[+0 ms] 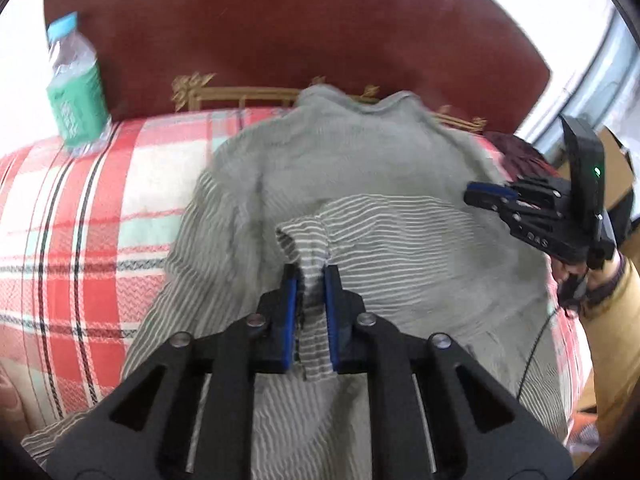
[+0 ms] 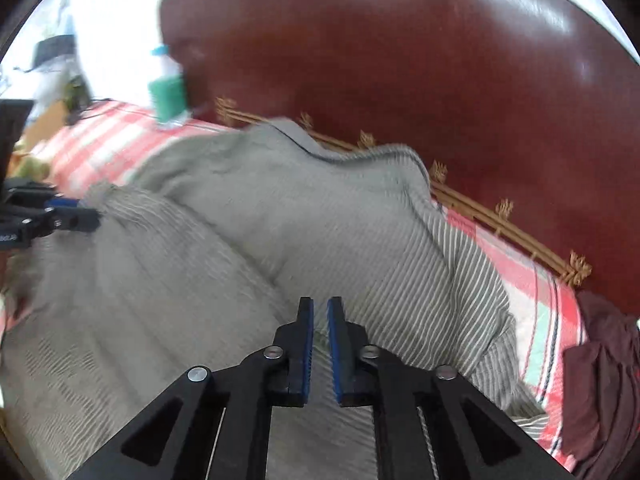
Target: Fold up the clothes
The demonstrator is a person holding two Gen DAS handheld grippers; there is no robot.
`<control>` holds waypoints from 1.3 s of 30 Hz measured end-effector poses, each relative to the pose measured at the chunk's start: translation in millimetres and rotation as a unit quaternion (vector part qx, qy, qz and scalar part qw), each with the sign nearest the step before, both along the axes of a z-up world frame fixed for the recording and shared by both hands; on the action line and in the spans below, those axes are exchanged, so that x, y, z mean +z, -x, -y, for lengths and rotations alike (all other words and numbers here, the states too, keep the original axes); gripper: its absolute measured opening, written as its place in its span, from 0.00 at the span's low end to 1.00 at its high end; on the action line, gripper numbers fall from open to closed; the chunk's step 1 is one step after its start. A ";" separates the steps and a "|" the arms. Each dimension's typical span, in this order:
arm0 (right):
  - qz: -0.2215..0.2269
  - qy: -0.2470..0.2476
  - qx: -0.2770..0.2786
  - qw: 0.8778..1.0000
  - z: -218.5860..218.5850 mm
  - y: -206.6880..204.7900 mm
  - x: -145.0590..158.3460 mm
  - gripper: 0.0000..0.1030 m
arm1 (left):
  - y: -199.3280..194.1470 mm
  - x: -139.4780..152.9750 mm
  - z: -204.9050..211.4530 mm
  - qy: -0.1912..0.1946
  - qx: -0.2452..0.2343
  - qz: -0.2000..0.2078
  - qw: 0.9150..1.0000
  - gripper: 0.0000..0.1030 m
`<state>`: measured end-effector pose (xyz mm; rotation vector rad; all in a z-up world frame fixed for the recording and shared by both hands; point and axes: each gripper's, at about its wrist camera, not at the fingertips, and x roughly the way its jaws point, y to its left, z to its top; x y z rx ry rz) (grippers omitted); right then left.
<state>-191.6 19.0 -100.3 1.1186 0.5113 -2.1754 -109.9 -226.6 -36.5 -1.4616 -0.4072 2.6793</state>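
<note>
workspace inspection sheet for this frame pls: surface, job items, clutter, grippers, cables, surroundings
Surface: plaid blanket over a bed, red, white and mint checks.
Job's things: grey striped garment spread on the blanket, rumpled, one part lifted.
Clutter: water bottle upright on the blanket near the headboard; dark maroon cloth at the bed's edge.
Grippers: left gripper shut on a fold of the garment; right gripper nearly shut with a narrow gap, holds nothing, above the garment.
Cables: a thin black cable hangs below the right gripper's handle.
Surroundings: dark red headboard with gold trim; bright window behind.
</note>
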 end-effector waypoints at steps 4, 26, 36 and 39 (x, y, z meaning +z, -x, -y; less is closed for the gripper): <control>0.011 0.011 -0.007 1.000 0.1 -3.5 -2.5 0.14 | -11.1 -5.8 3.6 0.006 0.019 -0.003 1.000 0.48; 0.025 0.087 0.214 0.973 91.3 -165.9 39.7 0.48 | -154.5 57.1 94.1 0.006 0.138 -0.063 0.988 0.65; -0.073 0.052 0.392 0.916 220.6 -314.3 13.1 0.71 | -178.6 75.3 117.9 -0.021 0.170 -0.088 0.981 0.65; -0.148 -0.009 0.406 0.902 245.1 -339.9 -8.4 0.71 | -188.2 80.1 125.9 -0.023 0.174 -0.099 0.980 0.65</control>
